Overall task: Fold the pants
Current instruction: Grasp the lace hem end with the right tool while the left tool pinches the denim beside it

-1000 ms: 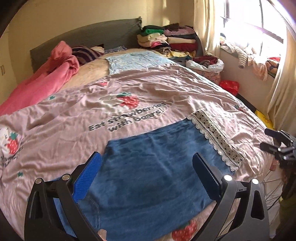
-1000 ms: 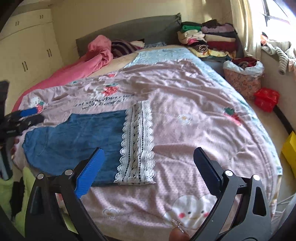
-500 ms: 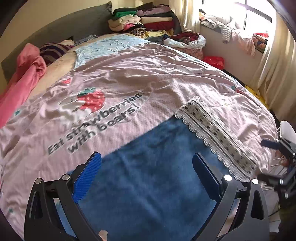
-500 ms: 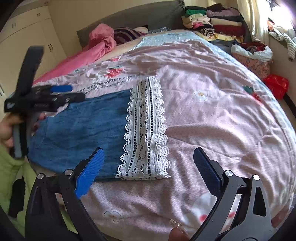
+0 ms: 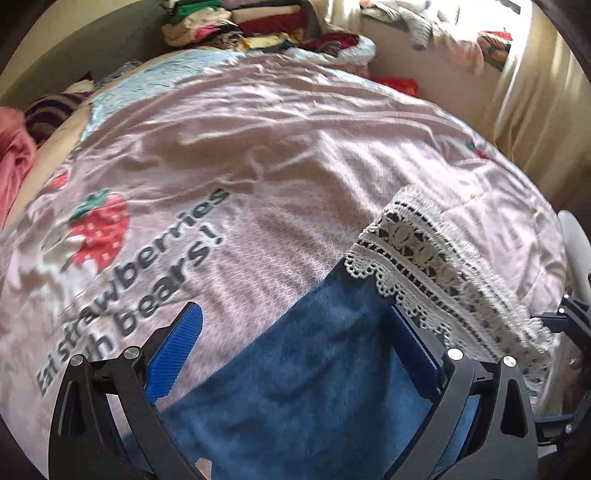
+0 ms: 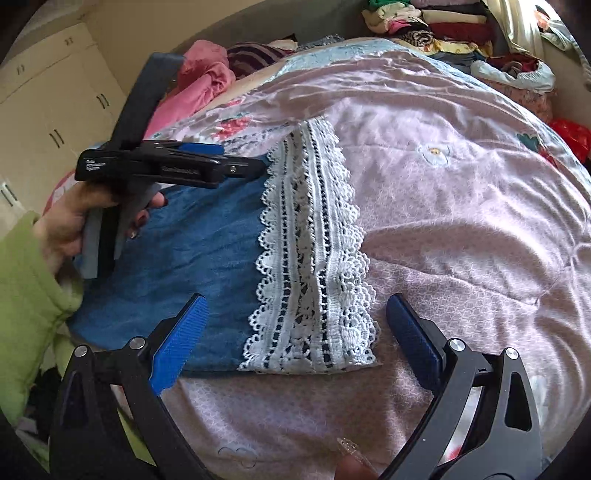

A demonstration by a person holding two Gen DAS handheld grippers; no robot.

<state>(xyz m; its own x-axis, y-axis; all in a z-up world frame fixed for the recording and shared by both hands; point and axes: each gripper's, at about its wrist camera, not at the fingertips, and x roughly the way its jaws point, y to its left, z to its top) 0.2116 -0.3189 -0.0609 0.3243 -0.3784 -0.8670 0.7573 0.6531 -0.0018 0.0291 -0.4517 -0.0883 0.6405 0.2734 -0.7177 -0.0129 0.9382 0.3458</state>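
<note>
Blue denim pants (image 5: 314,376) with a white lace hem (image 5: 436,280) lie flat on the pink bedspread. My left gripper (image 5: 295,354) is open, low over the far edge of the denim near the lace. In the right wrist view the pants (image 6: 192,251) and lace hem (image 6: 310,266) lie just ahead. My right gripper (image 6: 295,332) is open, its fingers straddling the near lace corner. The left gripper (image 6: 243,168) shows from the side above the far lace corner, with nothing held.
The pink strawberry bedspread (image 5: 295,147) covers the bed. Pink clothes (image 6: 199,81) lie at the head. Stacked folded clothes (image 6: 436,26) sit at the far corner. A cupboard (image 6: 48,96) stands left, curtains (image 5: 535,92) right.
Both grippers have moved forward and lower toward the lace hem. The left gripper now reaches the far lace corner; the right one is at the near lace corner. Both stay open.
</note>
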